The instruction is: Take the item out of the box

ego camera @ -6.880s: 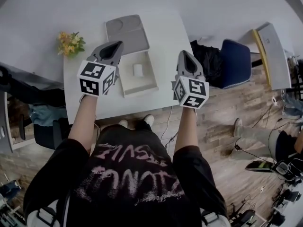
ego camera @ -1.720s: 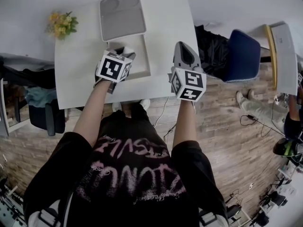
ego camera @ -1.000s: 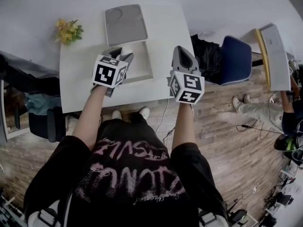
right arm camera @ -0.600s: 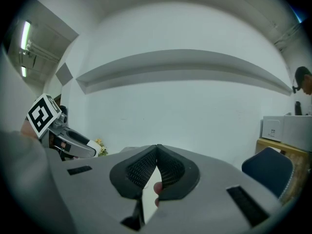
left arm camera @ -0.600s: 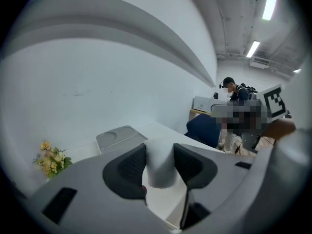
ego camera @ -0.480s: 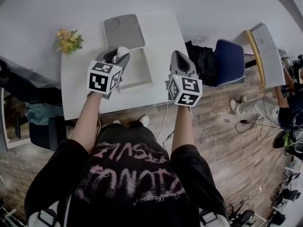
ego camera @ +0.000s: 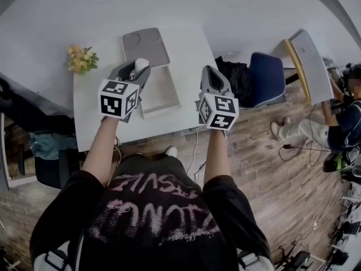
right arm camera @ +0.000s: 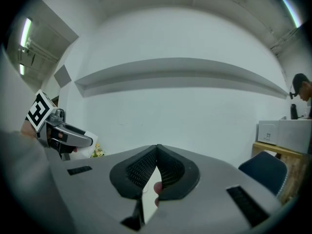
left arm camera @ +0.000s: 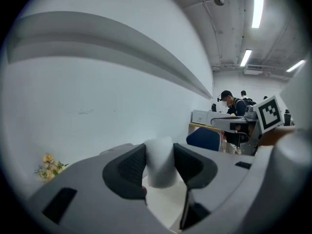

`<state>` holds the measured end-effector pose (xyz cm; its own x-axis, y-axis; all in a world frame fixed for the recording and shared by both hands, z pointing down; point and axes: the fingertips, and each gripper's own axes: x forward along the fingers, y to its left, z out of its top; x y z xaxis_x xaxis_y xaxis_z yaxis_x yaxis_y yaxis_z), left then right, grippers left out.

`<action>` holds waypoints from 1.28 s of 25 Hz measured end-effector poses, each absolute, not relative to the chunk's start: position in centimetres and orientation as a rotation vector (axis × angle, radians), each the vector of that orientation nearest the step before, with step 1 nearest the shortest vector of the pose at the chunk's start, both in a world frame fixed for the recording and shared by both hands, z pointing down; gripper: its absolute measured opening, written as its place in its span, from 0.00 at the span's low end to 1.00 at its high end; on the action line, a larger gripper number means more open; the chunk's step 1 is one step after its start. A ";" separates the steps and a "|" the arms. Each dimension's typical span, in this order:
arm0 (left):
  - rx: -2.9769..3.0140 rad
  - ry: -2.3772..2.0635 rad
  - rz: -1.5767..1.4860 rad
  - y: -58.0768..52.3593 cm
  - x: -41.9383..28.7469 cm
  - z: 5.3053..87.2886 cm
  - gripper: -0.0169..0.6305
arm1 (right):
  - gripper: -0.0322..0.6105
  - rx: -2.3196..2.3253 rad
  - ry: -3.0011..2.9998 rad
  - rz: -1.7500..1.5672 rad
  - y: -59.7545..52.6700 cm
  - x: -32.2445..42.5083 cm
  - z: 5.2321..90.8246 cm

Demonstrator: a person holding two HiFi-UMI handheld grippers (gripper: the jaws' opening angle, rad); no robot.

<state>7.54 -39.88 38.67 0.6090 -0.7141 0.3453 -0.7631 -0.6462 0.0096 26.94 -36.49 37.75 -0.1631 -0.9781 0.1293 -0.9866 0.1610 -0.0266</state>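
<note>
Head view: your left gripper (ego camera: 137, 74) sits over the far left edge of the open box (ego camera: 169, 103), and a small white item (ego camera: 140, 65) shows between its jaws, outside the tray and just below the grey lid (ego camera: 145, 45) that lies beyond it. Your right gripper (ego camera: 208, 74) hangs over the right side of the white table (ego camera: 90, 123), beside the box and touching nothing. Yellow flowers (ego camera: 82, 59) stand at the table's far left corner, and a blue chair (ego camera: 266, 79) is off to the right. From here you cannot judge the grip itself.

Left gripper view: this settles it. The jaws stand fairly wide and both ribbed pads press on the white item (left arm camera: 161, 172), which stands upright between them, its rounded top poking above the tips. The pale box shows below it. The flowers (left arm camera: 47, 165) sit low left, and the right gripper's marker cube (left arm camera: 269, 113) shows at the right.

Right gripper view: the jaws meet at their tips with nothing between them (right arm camera: 156, 149). At the left edge you see the left gripper (right arm camera: 66, 134) from the side, a sight the head view does not give.
</note>
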 end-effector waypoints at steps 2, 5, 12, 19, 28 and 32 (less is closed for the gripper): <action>2.704 -1.248 0.446 -39.7 7.4 37.8 0.31 | 0.06 1.981 -2.331 0.160 -36.4 26.9 37.6; 2.740 -1.257 0.392 -39.6 7.2 36.1 0.31 | 0.06 1.983 -2.339 0.152 -36.3 26.7 37.0; 2.808 -1.267 0.337 -39.5 7.1 33.8 0.31 | 0.06 1.986 -2.334 0.126 -36.2 26.4 36.3; 2.830 -1.285 0.308 -39.6 6.7 32.9 0.31 | 0.06 2.020 -2.314 0.123 -35.9 26.8 35.8; 2.852 -1.297 0.272 -40.4 6.4 31.5 0.31 | 0.06 2.034 -2.302 0.101 -36.4 26.9 34.9; 2.851 -1.314 0.255 -40.5 6.1 31.1 0.31 | 0.06 2.038 -2.299 0.093 -36.3 27.0 34.8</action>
<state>6.06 -40.47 31.14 0.6389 -0.7558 0.1430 -0.7545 -0.6520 -0.0748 26.96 -36.34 34.75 -0.1196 -0.9887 0.0906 -0.9928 0.1200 -0.0002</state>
